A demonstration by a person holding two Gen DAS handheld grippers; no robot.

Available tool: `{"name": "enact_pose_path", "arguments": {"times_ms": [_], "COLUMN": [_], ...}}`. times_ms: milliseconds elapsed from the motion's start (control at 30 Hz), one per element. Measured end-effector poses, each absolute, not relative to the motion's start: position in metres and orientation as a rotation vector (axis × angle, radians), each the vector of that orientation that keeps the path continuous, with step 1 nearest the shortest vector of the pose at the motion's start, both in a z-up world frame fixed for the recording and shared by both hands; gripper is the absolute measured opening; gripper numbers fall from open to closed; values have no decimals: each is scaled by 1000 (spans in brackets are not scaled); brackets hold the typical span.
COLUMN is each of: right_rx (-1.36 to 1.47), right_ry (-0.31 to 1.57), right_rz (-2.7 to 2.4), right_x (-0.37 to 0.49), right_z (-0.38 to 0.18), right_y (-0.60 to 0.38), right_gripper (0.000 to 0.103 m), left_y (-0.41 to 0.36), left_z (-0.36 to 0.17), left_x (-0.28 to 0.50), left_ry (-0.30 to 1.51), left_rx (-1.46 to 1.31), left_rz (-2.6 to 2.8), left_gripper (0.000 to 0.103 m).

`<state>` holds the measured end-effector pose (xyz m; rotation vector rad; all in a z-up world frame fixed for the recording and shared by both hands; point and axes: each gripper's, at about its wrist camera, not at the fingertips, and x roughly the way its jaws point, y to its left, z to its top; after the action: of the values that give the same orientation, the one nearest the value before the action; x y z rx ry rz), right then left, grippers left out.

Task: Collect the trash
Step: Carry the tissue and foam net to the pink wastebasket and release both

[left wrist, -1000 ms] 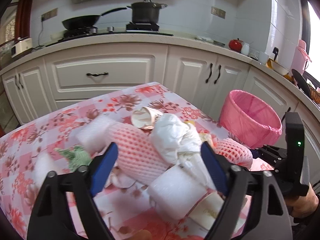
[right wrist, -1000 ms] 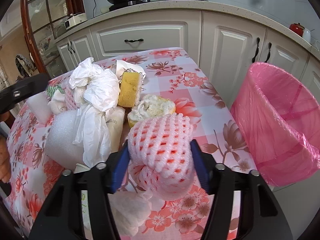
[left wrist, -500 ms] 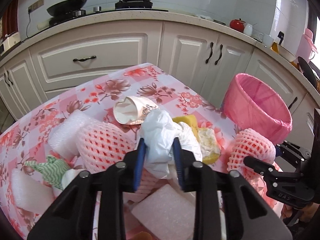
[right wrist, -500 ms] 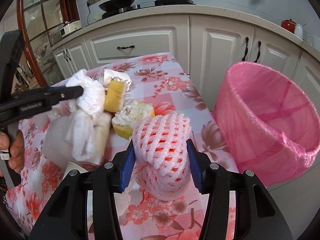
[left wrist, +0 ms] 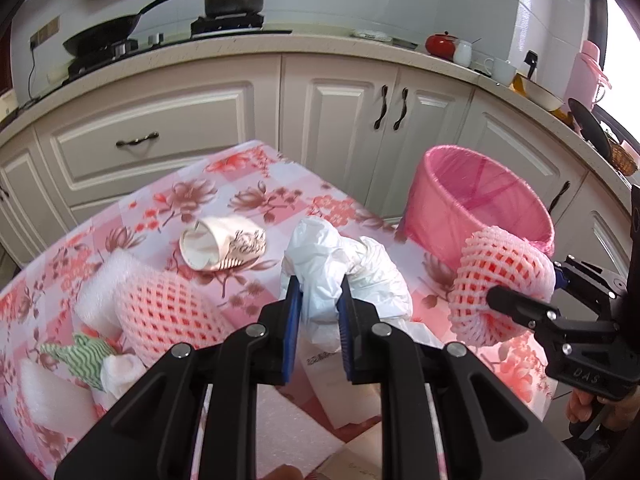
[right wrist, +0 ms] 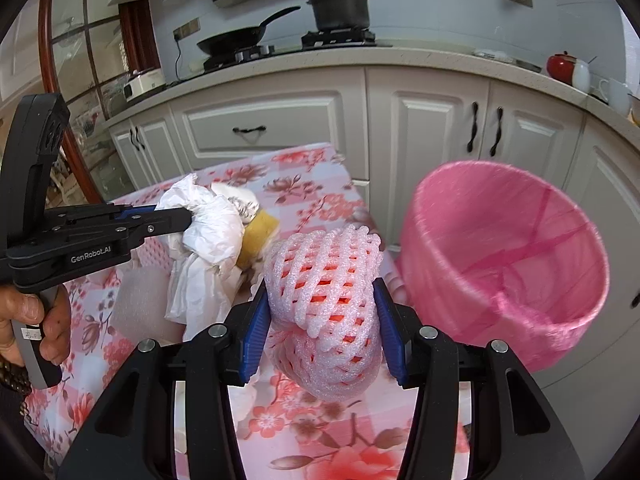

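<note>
My left gripper (left wrist: pixel 318 292) is shut on a crumpled white plastic bag (left wrist: pixel 352 264) lifted off the floral table; the same left gripper (right wrist: pixel 176 216) pinches the bag (right wrist: pixel 212 232) in the right wrist view. My right gripper (right wrist: pixel 322 300) is shut on a pink foam fruit net (right wrist: pixel 324 280), held up near the pink-lined bin (right wrist: pixel 504 256). From the left wrist view the net (left wrist: pixel 500 276) hangs just in front of the bin (left wrist: pixel 480 196). A second foam net (left wrist: pixel 168 312) lies on the table.
On the tablecloth (left wrist: pixel 240 196) lie a crushed paper cup (left wrist: pixel 222 242), white foam pieces (left wrist: pixel 100 288), a green striped scrap (left wrist: pixel 82 354) and a yellow sponge (right wrist: pixel 258 236). White cabinets (left wrist: pixel 332 112) and a counter with a pan and pot stand behind. A hand (right wrist: pixel 28 320) grips the left handle.
The left gripper closed on the white bag and lifted it toward the right. The right gripper rose with the foam net and moved nearer the bin.
</note>
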<state>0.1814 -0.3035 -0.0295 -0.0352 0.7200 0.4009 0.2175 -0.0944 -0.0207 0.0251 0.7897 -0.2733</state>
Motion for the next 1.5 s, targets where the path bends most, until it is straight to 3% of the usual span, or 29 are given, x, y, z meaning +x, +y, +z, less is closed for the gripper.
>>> {"name": "enact_pose_path", "arguments": {"times_ms": [567,967,1233,1367,1500], "right_rx": [-8,51,94,113,125], "right_ry": [629,611,600,594,595], "right_rz": [254,163,142,123,117], "right_x": [214,252,267,272,272], "right_z": [16,22,21,20,18], "right_y": [-392,-454,-479,-489,-497], "right_gripper": [48,50,58,66,72], "left_y": [-170,-238,-274,-287,-288], "left_z": [47,51,42,34,29], "left_x": [241,280,299,307,310], "left_ry": [654,637,651,674,691], "left_rx": [86,97,104,103,103], "left_rz": [-330,-351,-387,-412,-420], "left_gripper": [17,18,20,48,57]}}
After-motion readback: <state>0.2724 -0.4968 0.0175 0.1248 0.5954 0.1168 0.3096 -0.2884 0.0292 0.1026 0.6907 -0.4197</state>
